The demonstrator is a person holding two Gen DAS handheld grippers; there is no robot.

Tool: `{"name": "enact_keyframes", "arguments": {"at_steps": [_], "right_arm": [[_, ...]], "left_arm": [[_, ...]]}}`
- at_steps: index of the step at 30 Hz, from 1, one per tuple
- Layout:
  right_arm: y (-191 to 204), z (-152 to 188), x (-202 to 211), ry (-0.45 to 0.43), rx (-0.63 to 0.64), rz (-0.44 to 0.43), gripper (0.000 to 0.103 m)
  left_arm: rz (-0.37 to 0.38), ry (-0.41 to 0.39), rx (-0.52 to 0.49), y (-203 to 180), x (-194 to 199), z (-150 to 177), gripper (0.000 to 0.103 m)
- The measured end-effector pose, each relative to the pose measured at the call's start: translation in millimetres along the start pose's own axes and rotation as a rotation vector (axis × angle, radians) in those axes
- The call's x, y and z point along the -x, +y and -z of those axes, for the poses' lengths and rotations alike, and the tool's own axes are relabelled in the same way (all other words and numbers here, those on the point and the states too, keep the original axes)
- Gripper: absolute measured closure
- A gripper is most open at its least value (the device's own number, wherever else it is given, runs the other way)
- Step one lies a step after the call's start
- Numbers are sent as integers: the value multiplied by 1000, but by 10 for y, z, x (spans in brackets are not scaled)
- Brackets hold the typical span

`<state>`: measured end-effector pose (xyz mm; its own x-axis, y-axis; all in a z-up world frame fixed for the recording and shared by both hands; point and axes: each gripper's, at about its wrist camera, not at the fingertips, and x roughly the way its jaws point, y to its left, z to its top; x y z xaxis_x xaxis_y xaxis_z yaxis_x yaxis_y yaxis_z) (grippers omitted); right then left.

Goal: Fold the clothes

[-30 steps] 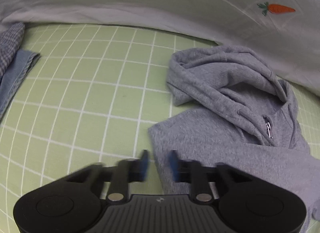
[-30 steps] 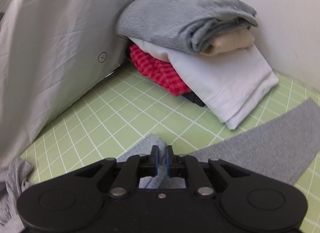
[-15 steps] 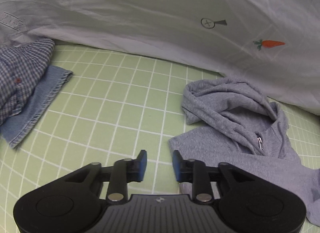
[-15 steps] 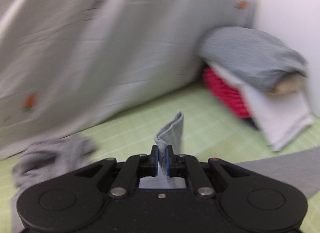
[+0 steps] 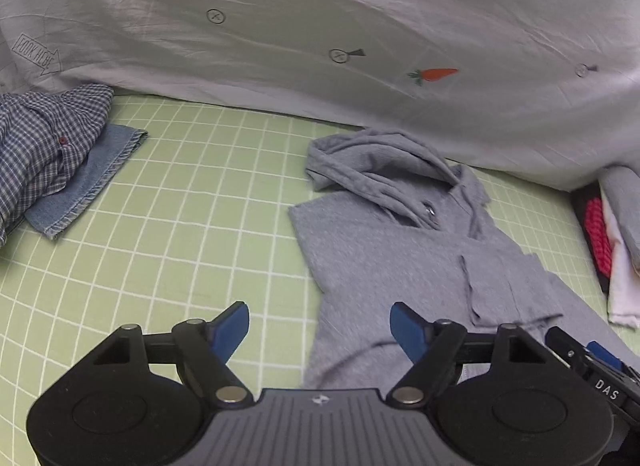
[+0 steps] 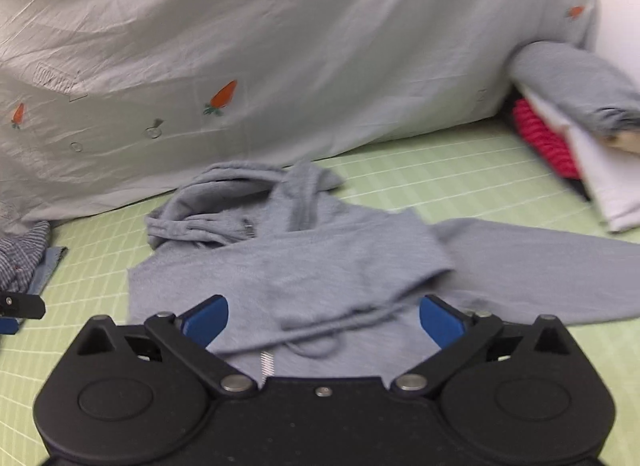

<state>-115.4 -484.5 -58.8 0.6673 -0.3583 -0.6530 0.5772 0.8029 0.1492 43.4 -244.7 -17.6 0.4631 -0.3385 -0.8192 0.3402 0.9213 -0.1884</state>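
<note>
A grey zip hoodie (image 5: 404, 250) lies on the green grid mat, hood toward the back. In the right wrist view the hoodie (image 6: 304, 262) has one sleeve folded across its chest and the other sleeve (image 6: 536, 262) stretched out to the right. My left gripper (image 5: 320, 326) is open and empty above the hoodie's left edge. My right gripper (image 6: 324, 318) is open and empty just above the hoodie's lower front, near its zip and drawstring.
A white sheet with carrot prints (image 5: 320, 33) hangs along the back. A blue checked shirt on folded denim (image 5: 52, 153) lies at the left. A stack of folded clothes (image 6: 572, 121) sits at the right. The green grid mat (image 5: 180, 217) spreads between them.
My right gripper swung left with the sleeve, laid it across the hoodie's chest and opened. My left gripper pulled back and opened wider.
</note>
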Motion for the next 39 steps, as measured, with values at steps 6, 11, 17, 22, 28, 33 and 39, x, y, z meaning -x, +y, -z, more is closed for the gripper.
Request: {"name": "enact_keyframes", "arguments": {"at_steps": [6, 11, 17, 22, 28, 33, 39], "right_arm": [[-499, 132, 241, -1, 4, 27, 0], [-1016, 125, 222, 0, -1, 14, 0], [-1614, 20, -43, 49, -27, 13, 0], [-1917, -141, -460, 70, 12, 73, 0], [-2194, -325, -966, 122, 24, 155, 0], [-2354, -270, -1174, 162, 19, 216, 0], [-2409, -219, -1253, 174, -20, 233, 0]], "left_arm": [[-37, -2, 25, -393, 8, 288, 22], [-44, 12, 9, -860, -109, 440, 19], [-45, 23, -12, -1354, -356, 407, 20], [-63, 45, -41, -1604, -746, 175, 22], [-50, 130, -91, -1842, -1371, -119, 47], [-34, 189, -162, -2003, -1716, -131, 81], [-60, 142, -212, -1994, -1637, -141, 97]]}}
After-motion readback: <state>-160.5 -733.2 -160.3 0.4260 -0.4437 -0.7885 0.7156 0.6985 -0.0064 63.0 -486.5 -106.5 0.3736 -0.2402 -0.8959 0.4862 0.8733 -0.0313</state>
